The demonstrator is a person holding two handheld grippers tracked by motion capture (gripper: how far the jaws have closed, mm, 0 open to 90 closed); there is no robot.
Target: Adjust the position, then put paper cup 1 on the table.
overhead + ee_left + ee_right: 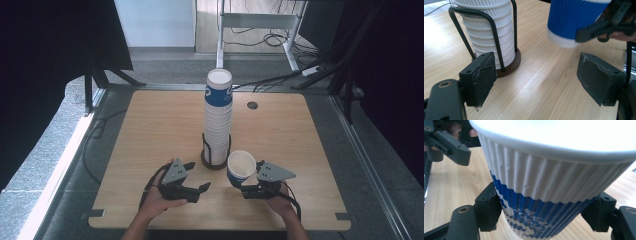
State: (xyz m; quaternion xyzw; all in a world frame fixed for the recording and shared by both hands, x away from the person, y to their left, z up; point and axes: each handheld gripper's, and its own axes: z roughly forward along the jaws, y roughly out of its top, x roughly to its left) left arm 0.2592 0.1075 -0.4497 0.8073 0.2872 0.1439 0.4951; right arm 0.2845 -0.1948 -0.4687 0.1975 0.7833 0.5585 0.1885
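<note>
A tall stack of ribbed paper cups (pixel 218 115) stands in a black wire holder (pixel 216 159) at the middle of the wooden table (pixel 150 130); its top cup is blue. My right gripper (pixel 247 176) is shut on a single blue and white paper cup (pixel 241 167), held just right of the holder and lifted off the wood. In the right gripper view that cup (pixel 544 195) sits between both pads of the right gripper (pixel 546 215). My left gripper (pixel 197 176) rests left of the holder. In the left gripper view this gripper (pixel 534 80) is open, with only bare wood between its pads, and the stack (pixel 489 37) and the held cup (pixel 571 22) lie beyond.
A small round hole (pixel 252 105) is set in the table at the back right. Beyond the far edge are a white desk leg (pixel 220 35) and loose cables (pixel 270 80) on the floor. Black frame struts stand at both sides.
</note>
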